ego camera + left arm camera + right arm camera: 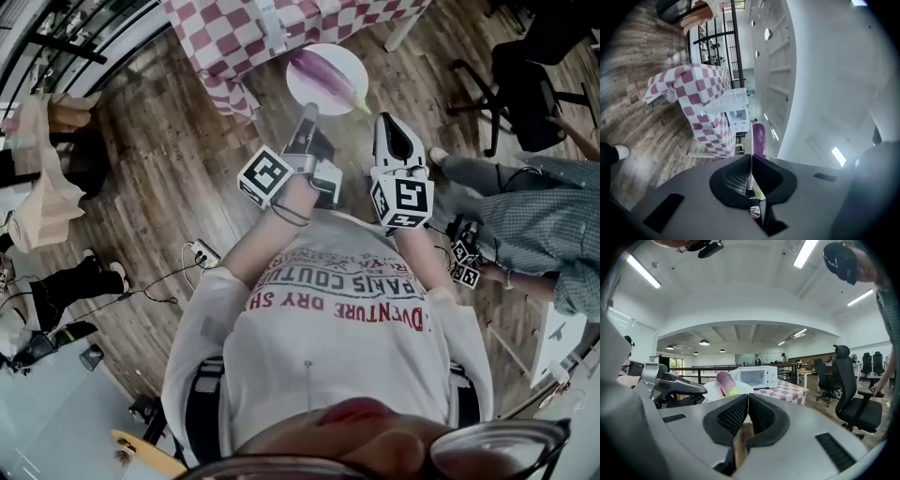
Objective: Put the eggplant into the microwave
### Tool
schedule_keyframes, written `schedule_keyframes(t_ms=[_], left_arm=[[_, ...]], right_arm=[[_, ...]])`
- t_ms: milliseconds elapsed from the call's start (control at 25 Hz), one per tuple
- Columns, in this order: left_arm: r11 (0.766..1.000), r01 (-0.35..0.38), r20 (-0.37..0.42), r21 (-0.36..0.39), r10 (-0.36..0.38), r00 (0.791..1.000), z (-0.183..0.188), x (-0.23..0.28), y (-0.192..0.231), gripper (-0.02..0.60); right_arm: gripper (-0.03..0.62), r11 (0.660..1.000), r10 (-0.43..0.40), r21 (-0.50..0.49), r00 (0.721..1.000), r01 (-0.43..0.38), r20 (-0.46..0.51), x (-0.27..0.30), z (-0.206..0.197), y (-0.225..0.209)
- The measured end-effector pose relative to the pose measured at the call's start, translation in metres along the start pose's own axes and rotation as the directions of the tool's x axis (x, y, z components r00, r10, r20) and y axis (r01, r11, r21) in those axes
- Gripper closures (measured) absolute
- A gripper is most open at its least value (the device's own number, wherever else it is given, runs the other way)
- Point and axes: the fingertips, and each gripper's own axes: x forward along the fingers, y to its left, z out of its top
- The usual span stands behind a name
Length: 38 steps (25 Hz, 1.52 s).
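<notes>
One eggplant (759, 138) partly hidden, plate (307, 94) rim covered

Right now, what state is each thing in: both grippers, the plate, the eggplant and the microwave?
left gripper: shut on the plate's rim.
right gripper: shut, empty.
plate: held in the air, short of the table.
eggplant: lying on the plate.
microwave: on the checkered table; door looks closed.
</notes>
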Motion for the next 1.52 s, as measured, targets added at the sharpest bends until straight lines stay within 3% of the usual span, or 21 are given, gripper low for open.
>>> schedule_keyframes(t_ms=[320, 720, 960, 1160, 1360, 1520], left_arm=[[0.999, 0.028, -0.1, 0.022, -0.026, 0.995, 0.048, 0.137, -0.016, 0.551], [0.999, 0.035, -0.132, 0.006, -0.034, 0.991, 0.08, 0.237, -0.035, 0.551], [1.0, 0.022, -0.064, 0.011, -0.022, 0.998, 0.104, 0.297, -0.033, 0.551], [1.0, -0.015, 0.042, 0.019, 0.014, 0.999, 0.123, 0.361, -0.029, 0.551], [0.998, -0.051, 0.17, 0.026, 0.046, 0.984, 0.111, 0.391, -0.023, 0.551], [0.998, -0.063, 0.26, 0.011, 0.058, 0.964, 0.126, 0.419, -0.03, 0.551]], right_arm=[[0.568, 0.997, -0.071, 0.004, 0.997, 0.071, 0.017, 0.123, 0.047, -0.05], [0.568, 0.996, -0.087, -0.035, 0.996, 0.088, 0.014, 0.219, 0.091, -0.092], [0.568, 0.999, -0.032, -0.036, 0.999, 0.033, 0.015, 0.281, 0.099, -0.12], [0.568, 0.997, 0.07, -0.028, 0.998, -0.07, 0.006, 0.352, 0.109, -0.159], [0.568, 0.983, 0.181, -0.038, 0.983, -0.181, 0.006, 0.381, 0.112, -0.2], [0.568, 0.964, 0.26, -0.056, 0.965, -0.26, -0.01, 0.419, 0.128, -0.213]])
